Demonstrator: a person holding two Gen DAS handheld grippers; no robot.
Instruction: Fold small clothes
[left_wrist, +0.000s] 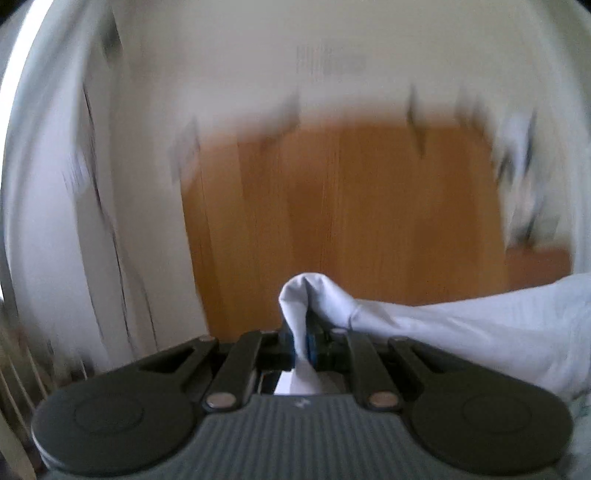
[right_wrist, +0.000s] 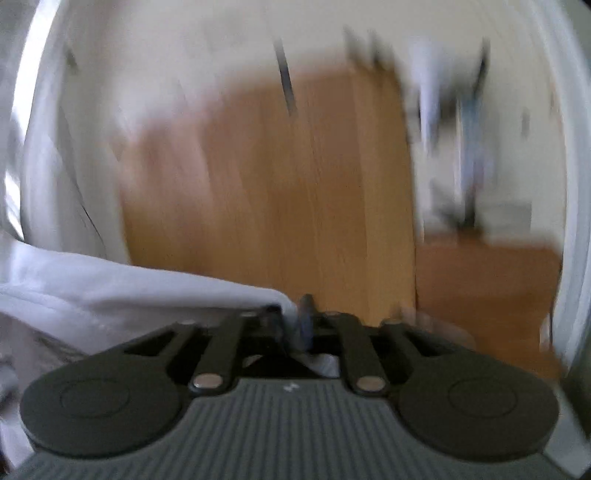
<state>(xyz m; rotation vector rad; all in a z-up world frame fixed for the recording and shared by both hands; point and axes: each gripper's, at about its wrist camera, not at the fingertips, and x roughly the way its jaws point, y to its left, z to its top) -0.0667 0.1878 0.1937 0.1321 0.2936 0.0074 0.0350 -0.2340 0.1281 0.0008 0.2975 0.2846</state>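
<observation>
One white garment (left_wrist: 461, 325) hangs between the two grippers, clear of the wooden floor (left_wrist: 351, 206) seen beyond it. In the left wrist view, a pinched fold of the cloth rises in a peak just ahead of the left gripper (left_wrist: 301, 343); the jaws are closed together on this fold, and the fabric runs off to the right edge of the view. A strip of the same cloth also passes back between the jaws toward the gripper body. In the right wrist view, the garment (right_wrist: 129, 291) enters from the left and ends at the right gripper (right_wrist: 295, 325). Cloth lies between its jaws, but blur hides whether the pads press on it, so its state cannot be told. Both views are heavily smeared. Pale walls (left_wrist: 229, 55) surround the floor, with blurred dark shapes (right_wrist: 469, 147) at right, unidentifiable
</observation>
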